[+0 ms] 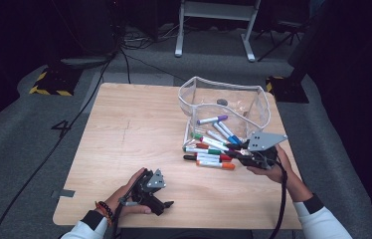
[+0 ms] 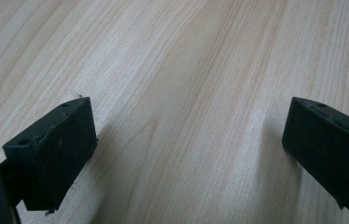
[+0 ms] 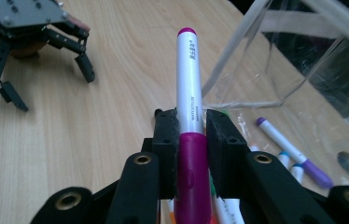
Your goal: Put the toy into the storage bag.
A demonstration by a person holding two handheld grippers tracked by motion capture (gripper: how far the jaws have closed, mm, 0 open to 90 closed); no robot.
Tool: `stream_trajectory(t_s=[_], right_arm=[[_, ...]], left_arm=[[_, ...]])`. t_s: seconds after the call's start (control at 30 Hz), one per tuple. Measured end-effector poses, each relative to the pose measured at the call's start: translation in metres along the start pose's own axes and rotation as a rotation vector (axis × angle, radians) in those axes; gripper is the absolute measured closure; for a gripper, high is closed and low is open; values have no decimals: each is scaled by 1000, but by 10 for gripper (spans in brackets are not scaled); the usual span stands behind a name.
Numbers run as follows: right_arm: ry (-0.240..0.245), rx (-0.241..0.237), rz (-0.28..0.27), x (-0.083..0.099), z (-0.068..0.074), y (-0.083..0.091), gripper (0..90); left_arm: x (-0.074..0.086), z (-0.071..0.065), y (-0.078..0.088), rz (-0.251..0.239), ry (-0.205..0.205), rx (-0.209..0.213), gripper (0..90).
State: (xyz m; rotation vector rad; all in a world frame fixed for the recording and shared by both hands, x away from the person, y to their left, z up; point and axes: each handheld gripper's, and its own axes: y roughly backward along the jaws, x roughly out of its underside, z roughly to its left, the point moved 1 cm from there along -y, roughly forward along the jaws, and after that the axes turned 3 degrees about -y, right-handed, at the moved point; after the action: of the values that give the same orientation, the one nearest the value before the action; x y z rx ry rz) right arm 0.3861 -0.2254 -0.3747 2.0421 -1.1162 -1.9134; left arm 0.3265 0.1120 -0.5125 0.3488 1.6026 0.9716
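- magenta marker pinched between the two pads of the right tongs, lying along the jaws with its coloured cap toward the hand and its white barrel sticking out ahead.
- right tongs sit at the right side of the desk, just beside the heap of loose markers and in front of the clear plastic pouch.
- purple marker lies in the pouch mouth; others with green, red, orange and blue caps lie on the wood before it.
- left tongs rest near the desk's near edge, well apart from the markers, held in the left hand.
- left tongs spread wide with bare wood between the pads.
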Motion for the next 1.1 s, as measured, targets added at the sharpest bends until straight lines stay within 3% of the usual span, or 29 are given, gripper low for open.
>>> stream_trajectory(t_s=[0.33, 0.6, 0.87, 1.1], right_arm=[[7, 77, -36, -40, -33, 17, 748], [-8, 131, -35, -55, -57, 23, 748], [-55, 172, 3, -62, -91, 13, 748], [-87, 185, 52, -65, -111, 0, 748]], left_arm=[[0, 0, 0, -1, 1, 0, 33], [0, 0, 0, 1, 2, 0, 33], [0, 0, 0, 1, 0, 2, 33], [0, 0, 0, 1, 0, 2, 33]])
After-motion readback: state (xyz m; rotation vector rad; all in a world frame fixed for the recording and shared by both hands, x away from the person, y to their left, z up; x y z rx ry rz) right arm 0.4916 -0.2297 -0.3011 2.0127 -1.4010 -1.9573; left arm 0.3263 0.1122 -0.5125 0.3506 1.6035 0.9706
